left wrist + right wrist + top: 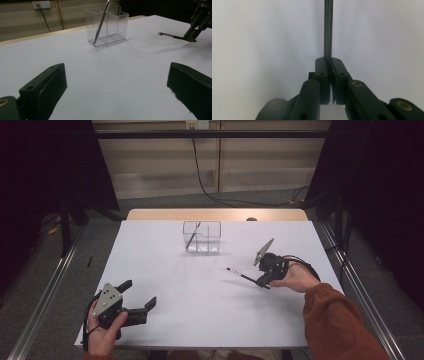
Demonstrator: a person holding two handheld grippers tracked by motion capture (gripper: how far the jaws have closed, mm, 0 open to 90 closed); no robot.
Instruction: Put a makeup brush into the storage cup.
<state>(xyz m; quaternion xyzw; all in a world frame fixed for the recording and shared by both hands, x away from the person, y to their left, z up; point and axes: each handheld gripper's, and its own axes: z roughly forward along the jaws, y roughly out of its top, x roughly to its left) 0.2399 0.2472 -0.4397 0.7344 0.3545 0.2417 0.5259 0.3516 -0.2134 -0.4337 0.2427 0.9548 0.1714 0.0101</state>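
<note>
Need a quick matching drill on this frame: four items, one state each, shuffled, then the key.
1. left gripper
2. right gripper
3. organizer
4. table

a. clear, divided, a dark stick leaning in its left compartment
b. shut on a pen
c. white top
d. open, nothing between the jaws

Pairs: 1-d, 2-b, 3-a, 4-c

The organizer (pixel 107 26) is clear glossy plastic; the table (pixel 165 285) top is smooth matt white, the pen (pixel 328 30) dark and slightly shiny, its far edge (pixel 215 214) bare wood.
</note>
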